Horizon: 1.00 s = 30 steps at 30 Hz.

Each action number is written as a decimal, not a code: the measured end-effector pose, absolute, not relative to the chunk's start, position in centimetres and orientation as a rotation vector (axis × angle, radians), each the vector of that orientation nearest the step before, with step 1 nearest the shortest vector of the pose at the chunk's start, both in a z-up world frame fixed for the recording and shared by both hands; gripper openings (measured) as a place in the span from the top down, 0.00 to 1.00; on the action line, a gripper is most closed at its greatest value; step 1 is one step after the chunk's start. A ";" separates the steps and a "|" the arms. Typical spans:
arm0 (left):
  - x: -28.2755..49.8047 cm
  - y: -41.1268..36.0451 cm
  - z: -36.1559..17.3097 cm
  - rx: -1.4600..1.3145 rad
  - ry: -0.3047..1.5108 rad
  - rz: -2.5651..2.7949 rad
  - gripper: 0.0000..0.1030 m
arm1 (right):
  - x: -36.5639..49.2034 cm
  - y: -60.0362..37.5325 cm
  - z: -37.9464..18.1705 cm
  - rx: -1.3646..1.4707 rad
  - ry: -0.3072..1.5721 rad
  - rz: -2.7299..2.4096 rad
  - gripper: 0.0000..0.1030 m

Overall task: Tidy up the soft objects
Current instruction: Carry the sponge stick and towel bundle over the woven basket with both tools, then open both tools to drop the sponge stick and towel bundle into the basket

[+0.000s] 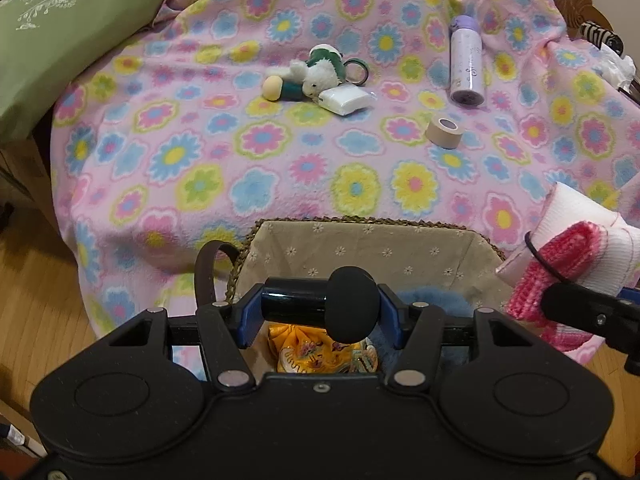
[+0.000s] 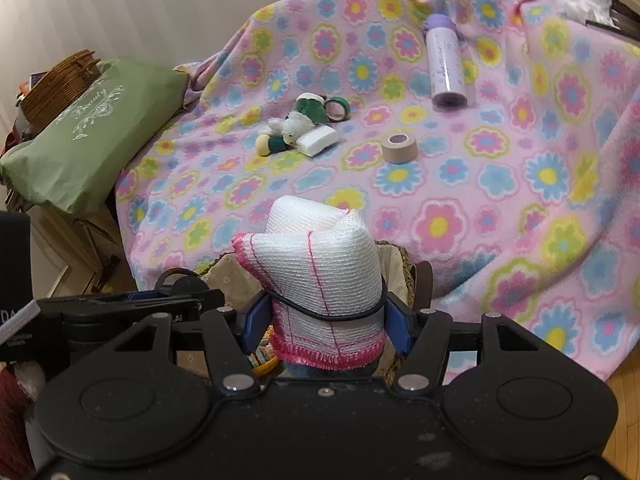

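Note:
My left gripper (image 1: pixel 320 314) is shut on a black cylindrical object with a round foam end (image 1: pixel 352 304), held over a cloth-lined woven basket (image 1: pixel 360 248). The basket holds a yellow patterned pouch (image 1: pixel 320 354) and a blue fluffy item (image 1: pixel 436 300). My right gripper (image 2: pixel 326 318) is shut on a rolled white cloth with pink trim (image 2: pixel 328 264), bound by a black band, just above the basket's edge (image 2: pixel 224 276). The cloth also shows in the left wrist view (image 1: pixel 572 236). A small white plush toy (image 1: pixel 320 70) lies on the flowered blanket (image 1: pixel 240 168).
On the blanket lie a white tissue pack (image 1: pixel 346 100), a beige tape roll (image 1: pixel 444 132), a green tape roll (image 1: pixel 356 70), a purple bottle (image 1: pixel 466 64) and a wooden peg doll (image 1: pixel 280 88). A green cushion (image 1: pixel 60 32) is at the left. Wooden floor (image 1: pixel 36 300) is below.

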State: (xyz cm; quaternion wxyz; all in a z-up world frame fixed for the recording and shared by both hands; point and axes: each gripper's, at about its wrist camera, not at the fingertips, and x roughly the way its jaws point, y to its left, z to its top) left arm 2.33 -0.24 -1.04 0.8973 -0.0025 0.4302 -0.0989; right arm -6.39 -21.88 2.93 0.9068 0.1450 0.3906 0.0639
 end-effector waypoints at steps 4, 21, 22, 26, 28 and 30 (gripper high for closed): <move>1.9 -0.3 -1.3 0.005 0.891 -0.195 0.47 | -6.4 -21.6 2.9 0.286 0.819 0.137 0.42; 1.7 -0.6 -1.3 0.020 0.889 -0.205 0.33 | -6.3 -21.7 2.9 0.275 0.824 0.140 0.40; 1.7 -0.6 -1.3 0.018 0.890 -0.203 0.33 | -6.3 -21.7 2.9 0.275 0.824 0.140 0.40; 1.8 -0.5 -1.3 0.016 0.891 -0.198 0.32 | -6.3 -21.8 2.8 0.275 0.827 0.141 0.39; 1.8 -0.5 -1.3 0.017 0.892 -0.199 0.32 | -6.4 -21.7 2.8 0.275 0.827 0.140 0.39; 1.7 -0.5 -1.4 0.019 0.893 -0.199 0.32 | -6.4 -21.7 2.8 0.274 0.827 0.140 0.39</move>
